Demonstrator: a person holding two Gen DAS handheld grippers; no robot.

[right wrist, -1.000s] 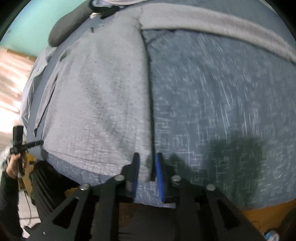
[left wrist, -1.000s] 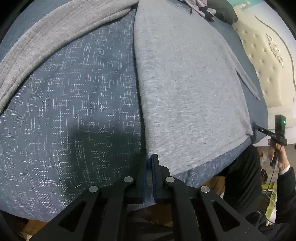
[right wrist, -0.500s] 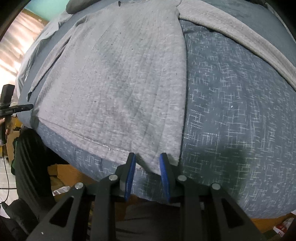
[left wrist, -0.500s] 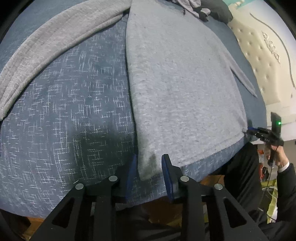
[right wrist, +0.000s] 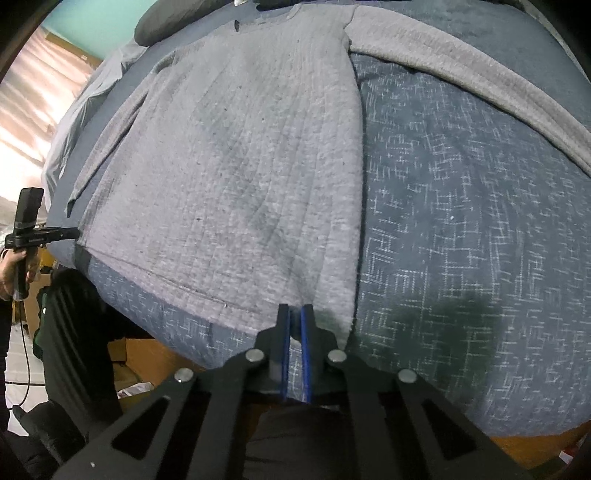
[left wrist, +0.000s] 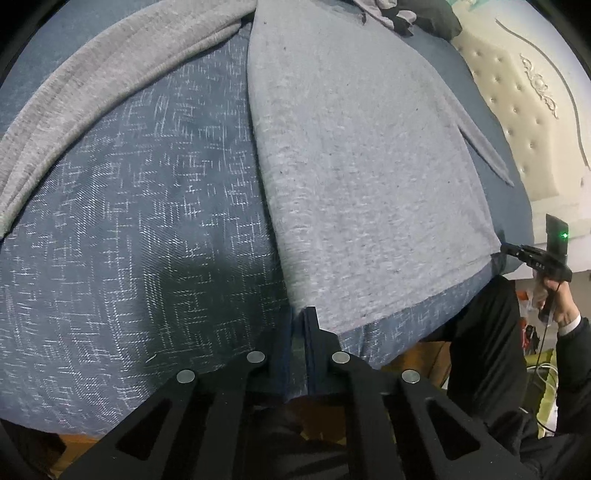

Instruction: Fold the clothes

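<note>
A grey long-sleeved sweater (left wrist: 362, 166) (right wrist: 240, 166) lies flat on the bed, hem toward me. In the left wrist view my left gripper (left wrist: 299, 312) sits at the hem's left corner, its jaws closing until the pads pinch the fabric. A sleeve (left wrist: 92, 110) stretches away to the left. In the right wrist view my right gripper (right wrist: 295, 308) is at the hem just inside the right corner, jaws closing with the pads pressed on the cloth. The other sleeve (right wrist: 461, 85) runs off to the right. Each view shows the opposite gripper (left wrist: 535, 258) (right wrist: 40, 236) at the far hem corner.
A dark blue bedcover (left wrist: 129, 240) with a white fleck pattern lies under the sweater. A cream tufted headboard (left wrist: 535, 110) and a dark pillow (left wrist: 432, 14) are at the far end. A person's dark clothing (left wrist: 491, 332) fills the space below the bed edge, with brown floor there.
Half a second ago both grippers stood open around the hem corners; now both have shut on them. The right gripper first slid over onto the sweater's corner.
</note>
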